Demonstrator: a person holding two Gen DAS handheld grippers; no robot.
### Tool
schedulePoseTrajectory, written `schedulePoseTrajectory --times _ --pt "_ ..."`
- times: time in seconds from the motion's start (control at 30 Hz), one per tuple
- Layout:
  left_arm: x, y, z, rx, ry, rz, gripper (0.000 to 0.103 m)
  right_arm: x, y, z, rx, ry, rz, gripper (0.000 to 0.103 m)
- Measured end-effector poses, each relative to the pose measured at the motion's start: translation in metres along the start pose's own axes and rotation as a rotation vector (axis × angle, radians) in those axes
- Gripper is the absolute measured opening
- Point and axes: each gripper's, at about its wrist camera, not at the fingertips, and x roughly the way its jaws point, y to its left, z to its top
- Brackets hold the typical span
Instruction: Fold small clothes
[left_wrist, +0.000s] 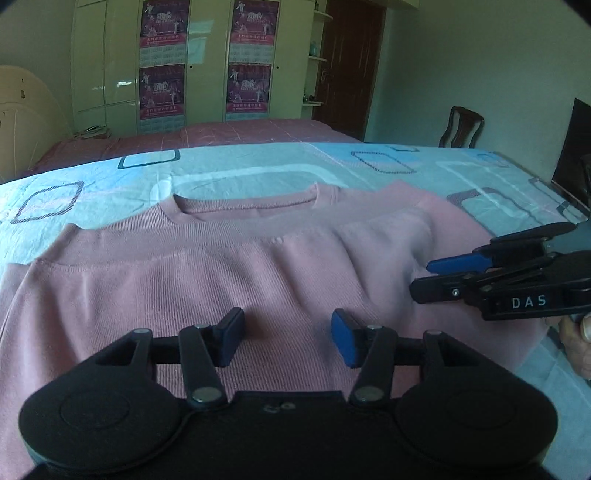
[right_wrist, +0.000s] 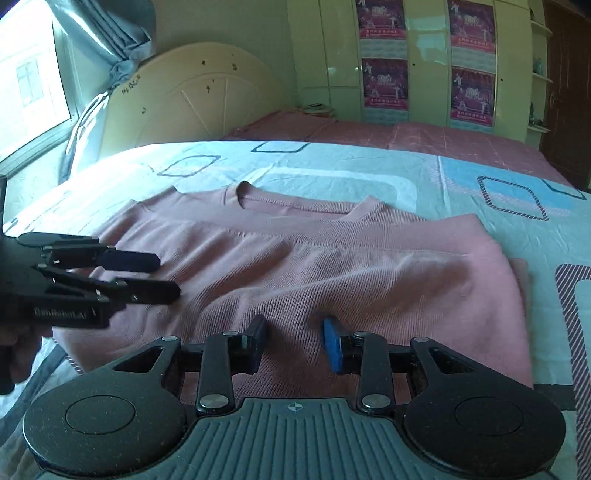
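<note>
A pink knit sweater lies on the bed with its neckline at the far side and its lower part folded up over the chest; it also shows in the right wrist view. My left gripper is open and empty just above the near part of the sweater; in the right wrist view it comes in from the left over the sweater's left side. My right gripper is open and empty above the sweater's near edge; in the left wrist view it reaches in from the right.
The sweater lies on a light blue bed sheet with square patterns. A pink-covered bed stands behind, with a wardrobe bearing posters. A wooden chair and a dark door are at the far right. A headboard and window are at the left.
</note>
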Motion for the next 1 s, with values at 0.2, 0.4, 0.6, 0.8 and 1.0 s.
schedulePoseTrajectory --times 0.2,0.4,0.6,0.8,1.0 --pt "-0.02 0.029 0.005 -0.047 -0.061 0.005 0.057 -0.021 -0.015 0.004 0.054 -0.02 0.017 0.034" --pt "0.007 0.075 0.029 -0.061 -0.008 0.098 0.06 0.011 -0.033 0.039 0.116 -0.011 0.013 0.034" --pt "0.013 0.145 0.023 -0.146 0.023 0.25 0.062 0.032 -0.092 0.04 0.215 0.016 -0.174 0.013" --pt "-0.002 0.129 0.026 -0.098 -0.002 0.259 0.058 0.019 -0.067 0.053 0.102 0.035 -0.221 0.02" --pt "-0.014 0.048 0.025 -0.039 -0.062 0.087 0.072 0.006 0.0 0.042 0.013 -0.034 -0.06 0.058"
